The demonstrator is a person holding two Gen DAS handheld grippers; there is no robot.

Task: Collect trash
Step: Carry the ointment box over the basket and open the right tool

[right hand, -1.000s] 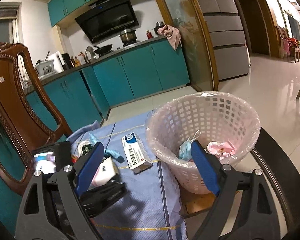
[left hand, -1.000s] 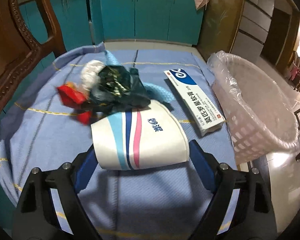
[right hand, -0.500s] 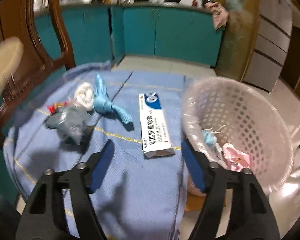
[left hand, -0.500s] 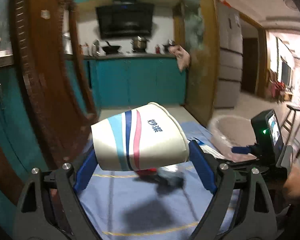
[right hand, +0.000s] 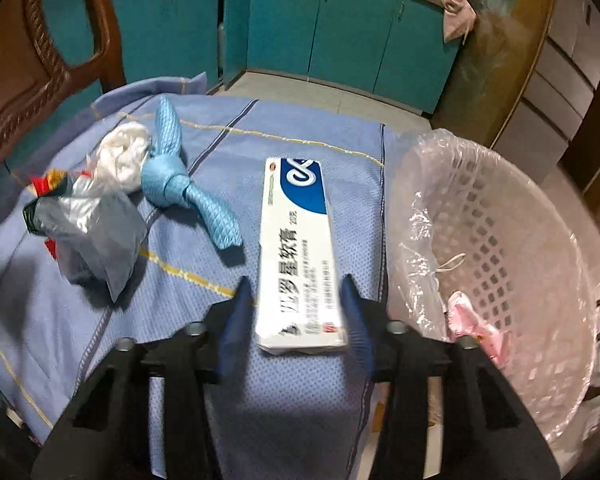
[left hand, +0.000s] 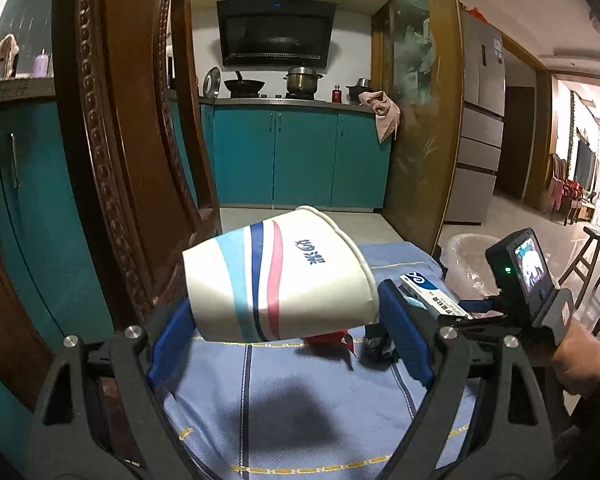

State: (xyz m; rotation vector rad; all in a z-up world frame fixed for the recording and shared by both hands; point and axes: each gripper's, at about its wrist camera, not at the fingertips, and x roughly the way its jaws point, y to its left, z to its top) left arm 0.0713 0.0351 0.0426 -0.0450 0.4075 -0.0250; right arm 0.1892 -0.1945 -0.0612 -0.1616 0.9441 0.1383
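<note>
1. Left wrist view: the left gripper (left hand: 286,322) stood wide, its blue pads pressed against both ends of a paper cup (left hand: 278,280) lying sideways between them. The cup filled the middle of the frame, raised clear of the blue cloth (left hand: 300,408) below, where its shadow fell.
2. At the right edge of the same view, a hand (left hand: 580,360) held the right gripper, with its small screen facing the camera. A long white box (left hand: 434,298) and part of the lined basket (left hand: 466,264) showed behind the cup's rim.
3. Right wrist view: the right gripper (right hand: 298,316) pointed steeply down at the cloth. Its jaws had just been closing and stood about half open, one on each side of the box's near end (right hand: 300,312). Blur hid whether the pads already touched it.
4. The box lay flat in the centre of the frame. The basket (right hand: 520,240) stood at the right, a crumpled wrapper (right hand: 88,224), a white wad (right hand: 124,156) and a knotted blue bag (right hand: 180,188) at the left.
</note>
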